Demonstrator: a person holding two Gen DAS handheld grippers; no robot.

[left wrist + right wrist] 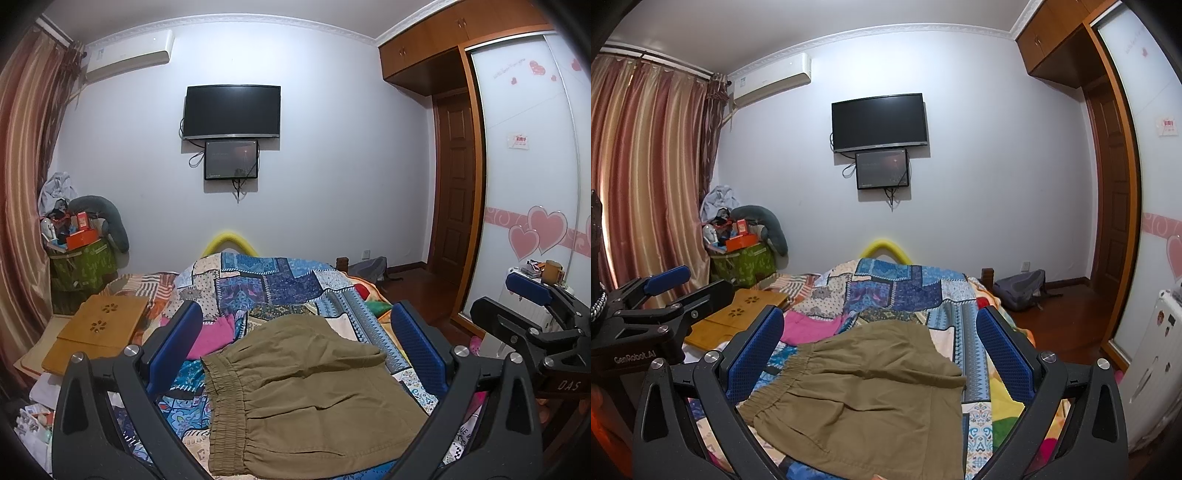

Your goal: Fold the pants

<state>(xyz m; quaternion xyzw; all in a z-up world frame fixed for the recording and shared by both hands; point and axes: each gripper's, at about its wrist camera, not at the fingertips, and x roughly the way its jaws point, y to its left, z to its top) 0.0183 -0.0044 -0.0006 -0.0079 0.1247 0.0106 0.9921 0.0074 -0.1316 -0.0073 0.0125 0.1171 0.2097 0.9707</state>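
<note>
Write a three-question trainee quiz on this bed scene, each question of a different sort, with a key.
1. True or false: the left gripper is shut on the olive-brown elastic-waist pants.
2. Multiple choice: what lies under the pants? A) bare wooden floor B) the blue patchwork quilt C) the light bamboo lap tray
3. Fill in: seen from the right wrist camera, the pants' gathered waistband points toward the ____ side of the picture.

Key:
1. False; both the left gripper and the right gripper hang open above the pants, holding nothing.
2. B
3. Left
</note>
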